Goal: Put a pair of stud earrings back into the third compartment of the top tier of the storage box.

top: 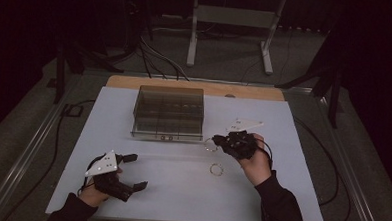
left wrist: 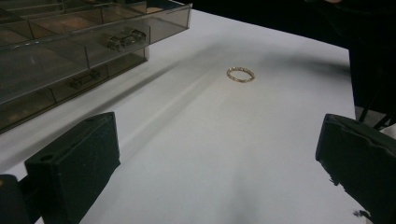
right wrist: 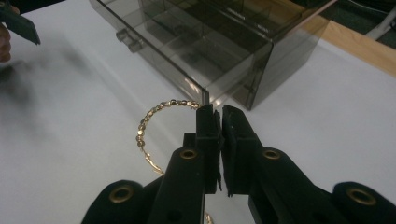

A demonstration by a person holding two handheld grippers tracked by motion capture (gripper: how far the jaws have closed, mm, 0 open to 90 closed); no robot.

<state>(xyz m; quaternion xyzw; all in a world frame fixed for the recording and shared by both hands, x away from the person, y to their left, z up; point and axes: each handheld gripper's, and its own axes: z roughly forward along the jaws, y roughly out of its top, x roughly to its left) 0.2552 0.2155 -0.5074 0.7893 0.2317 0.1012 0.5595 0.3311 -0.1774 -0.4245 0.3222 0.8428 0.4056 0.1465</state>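
- Here, my left gripper (top: 126,171) sits low at the near left of the table (top: 170,199), wrist turned so its jaws point right, and they stand wide apart with nothing between them.
- My right gripper (top: 216,140) reaches in toward the box (top: 169,112), hand angled left, jaws closed together on a beaded bracelet (right wrist: 154,122).
- That bracelet loops out to the left of my right jaws, just short of the box's near corner.
- A gold ring (left wrist: 240,74) lies flat on the table well ahead of my left jaws, and just beside my right hand (top: 255,163).
- The left gripper view shows the box's drawer handles (left wrist: 125,39); the right gripper view shows the bracelet's beads plainly.
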